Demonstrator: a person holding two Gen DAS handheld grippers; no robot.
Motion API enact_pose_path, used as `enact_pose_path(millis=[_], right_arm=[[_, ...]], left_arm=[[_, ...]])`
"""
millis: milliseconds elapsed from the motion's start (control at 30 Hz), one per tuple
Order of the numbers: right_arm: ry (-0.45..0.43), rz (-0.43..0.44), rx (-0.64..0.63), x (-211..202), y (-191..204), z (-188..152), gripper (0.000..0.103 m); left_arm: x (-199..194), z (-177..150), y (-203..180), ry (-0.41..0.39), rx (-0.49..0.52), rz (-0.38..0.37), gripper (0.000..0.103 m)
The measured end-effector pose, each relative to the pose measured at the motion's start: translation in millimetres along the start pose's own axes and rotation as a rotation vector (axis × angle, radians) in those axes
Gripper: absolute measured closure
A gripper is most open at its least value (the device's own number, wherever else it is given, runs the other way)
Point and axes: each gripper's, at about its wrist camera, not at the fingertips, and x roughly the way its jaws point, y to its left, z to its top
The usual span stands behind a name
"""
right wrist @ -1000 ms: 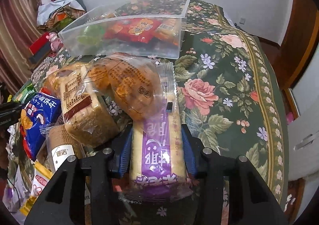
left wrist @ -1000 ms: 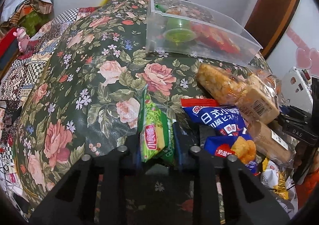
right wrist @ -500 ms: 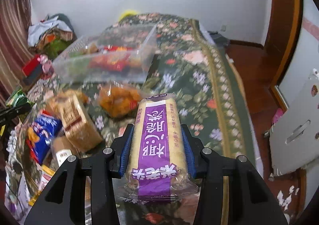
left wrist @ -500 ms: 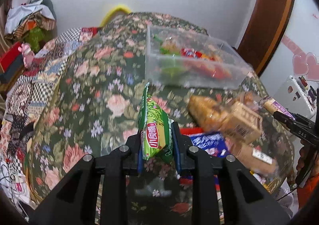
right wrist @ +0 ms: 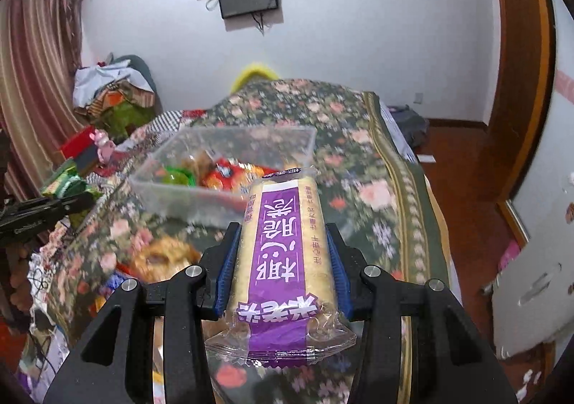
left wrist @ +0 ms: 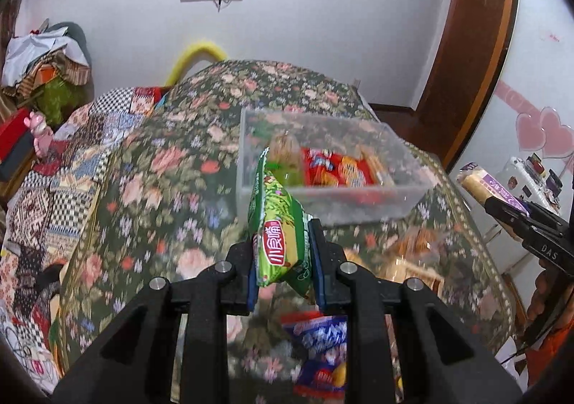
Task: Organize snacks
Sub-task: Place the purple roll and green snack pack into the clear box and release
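Observation:
My left gripper (left wrist: 283, 242) is shut on a green snack packet (left wrist: 278, 224) and holds it in the air above the flowered table. My right gripper (right wrist: 281, 253) is shut on a long purple-and-cream cracker pack (right wrist: 283, 246), also lifted. A clear plastic bin (left wrist: 330, 167) with red and green snacks inside stands ahead of both grippers; it also shows in the right wrist view (right wrist: 222, 171). The right gripper with its purple pack shows at the right edge of the left wrist view (left wrist: 502, 196). The left gripper with the green packet shows at the left of the right wrist view (right wrist: 53, 199).
Loose snacks lie on the table below: a blue packet (left wrist: 319, 343) and bagged bread (right wrist: 161, 257). The flowered tablecloth (left wrist: 172, 189) covers the table. A patchwork-covered seat (left wrist: 53, 181) and piled clothes (left wrist: 43, 60) are at the left. A wooden door frame (left wrist: 466, 45) is at the right.
Both grippers have risen well above the table with their packets. The bin and the loose snacks now look lower and farther away.

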Motion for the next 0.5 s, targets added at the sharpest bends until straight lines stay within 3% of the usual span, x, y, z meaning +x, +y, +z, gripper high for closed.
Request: enact_pose_path(millis=[500], right_arm=[[-0.034,0.063,-0.036,40.6,14.9,40.9,0.061]], left_arm=[[59.6,51.7,-21.7,0.017,0.018,-0.056,0.08]])
